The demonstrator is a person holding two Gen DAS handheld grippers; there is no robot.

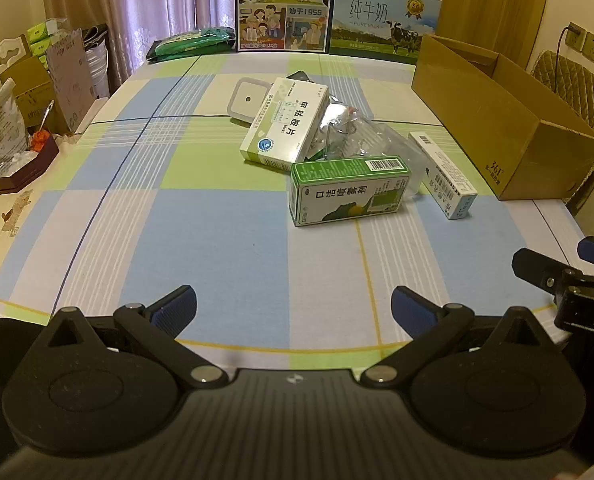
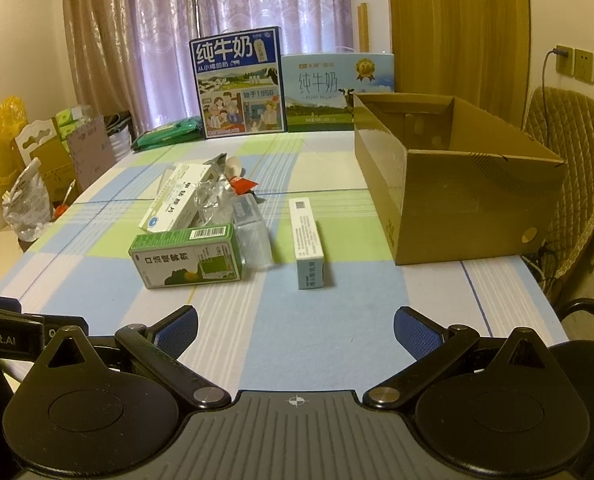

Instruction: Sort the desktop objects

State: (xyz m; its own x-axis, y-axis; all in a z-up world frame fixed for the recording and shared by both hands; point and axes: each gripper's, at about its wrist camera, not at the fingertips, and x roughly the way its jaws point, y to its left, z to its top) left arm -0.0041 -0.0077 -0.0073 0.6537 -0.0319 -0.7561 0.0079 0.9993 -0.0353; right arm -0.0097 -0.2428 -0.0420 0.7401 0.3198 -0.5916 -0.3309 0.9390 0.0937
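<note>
Nightlight (image 1: 249, 101) shows only from left; box interior (image 2: 429, 128) only from right.

On the counter (image 2: 337, 340) lie three small cartons: a green one (image 2: 187, 256), a white-and-green one (image 2: 177, 200) at eleven o'clock of it, a pale blue one (image 2: 308, 240) at three o'clock. One open cardboard box (image 2: 457, 200), two milk cases (image 2: 239, 84) (image 2: 337, 88), one clear plastic wrapper (image 2: 249, 232), one white square device (image 1: 249, 98).

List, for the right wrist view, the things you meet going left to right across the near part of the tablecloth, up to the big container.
green carton → clear plastic packet → pale blue box → cardboard box
</note>
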